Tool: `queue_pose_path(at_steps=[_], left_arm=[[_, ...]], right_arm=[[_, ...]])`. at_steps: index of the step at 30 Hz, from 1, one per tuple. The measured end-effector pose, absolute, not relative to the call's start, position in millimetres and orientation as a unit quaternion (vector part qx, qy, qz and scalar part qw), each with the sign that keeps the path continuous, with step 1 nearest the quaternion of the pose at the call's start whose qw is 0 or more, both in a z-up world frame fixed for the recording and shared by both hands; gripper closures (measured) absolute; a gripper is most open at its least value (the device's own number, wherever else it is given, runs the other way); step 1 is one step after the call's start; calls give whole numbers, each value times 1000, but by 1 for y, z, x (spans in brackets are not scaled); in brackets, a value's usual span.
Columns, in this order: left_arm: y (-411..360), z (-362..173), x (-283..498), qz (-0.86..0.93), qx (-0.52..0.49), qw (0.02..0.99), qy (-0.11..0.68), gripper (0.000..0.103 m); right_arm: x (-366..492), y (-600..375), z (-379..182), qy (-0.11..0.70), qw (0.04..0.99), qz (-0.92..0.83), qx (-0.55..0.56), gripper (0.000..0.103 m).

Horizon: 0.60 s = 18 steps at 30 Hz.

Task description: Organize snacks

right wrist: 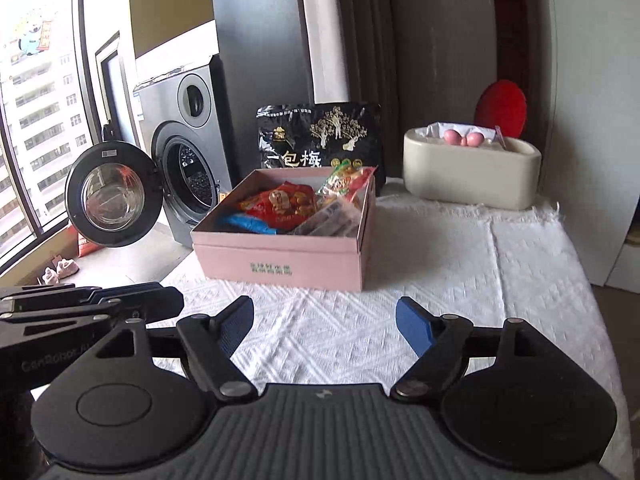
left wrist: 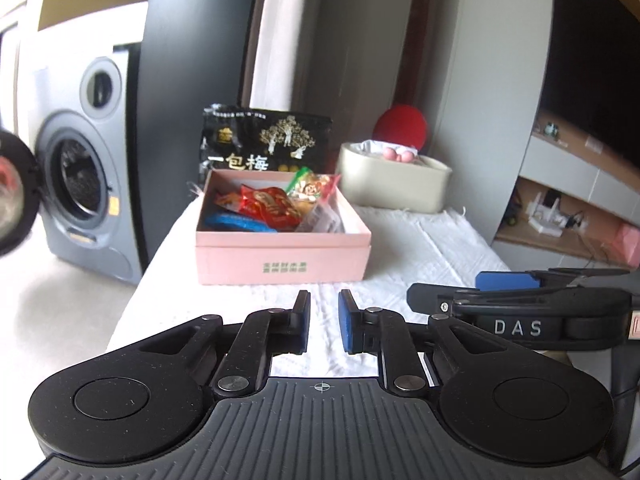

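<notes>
Judging by how things lie, the sorting looks close to its end: every loose packet in view sits inside the open pink cardboard box (right wrist: 280, 258), which rests on the white textured cloth (right wrist: 440, 280) covering the table, with nothing left out on the cloth in front of it. Both tools hover low over that cloth, short of the box and empty. The left gripper (left wrist: 324, 322) has its blue pads drawn almost together with only cloth showing in the narrow gap, so it reads as closed on nothing; the right gripper (right wrist: 325, 326) has its jaws spread wide, also holding nothing. Any next move would probably mean either dealing with the large black plum-snack bag with gold printing (right wrist: 320, 140), standing upright behind the box against its far wall, or simply pulling both hands away; which one applies cannot be told. Inside the box lie a red crinkled packet (right wrist: 284, 204), a blue flat packet (right wrist: 248, 224) and a green-and-red wrapper (right wrist: 348, 180) leaning in the far right corner. Beyond the table stand a grey front-loading washing machine (right wrist: 180, 128) with its round door swung open, a cream oval tub (right wrist: 472, 176) holding small pink items, and a red round cushion (right wrist: 502, 108) behind it.
</notes>
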<state>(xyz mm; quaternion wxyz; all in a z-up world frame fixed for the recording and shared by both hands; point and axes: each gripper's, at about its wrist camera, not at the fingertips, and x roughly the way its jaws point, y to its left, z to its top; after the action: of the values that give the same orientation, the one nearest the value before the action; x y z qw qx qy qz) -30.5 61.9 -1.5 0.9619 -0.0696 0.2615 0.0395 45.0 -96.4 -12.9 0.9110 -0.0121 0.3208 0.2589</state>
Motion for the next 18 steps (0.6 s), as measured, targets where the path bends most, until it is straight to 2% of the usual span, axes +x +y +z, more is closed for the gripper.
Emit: queue_pose_path(at_steps=[18], left_arm=[[42,7,-43,51,-43,963,261,85]], right_arm=[[14,-106,-5,304,918,253,-11,21]])
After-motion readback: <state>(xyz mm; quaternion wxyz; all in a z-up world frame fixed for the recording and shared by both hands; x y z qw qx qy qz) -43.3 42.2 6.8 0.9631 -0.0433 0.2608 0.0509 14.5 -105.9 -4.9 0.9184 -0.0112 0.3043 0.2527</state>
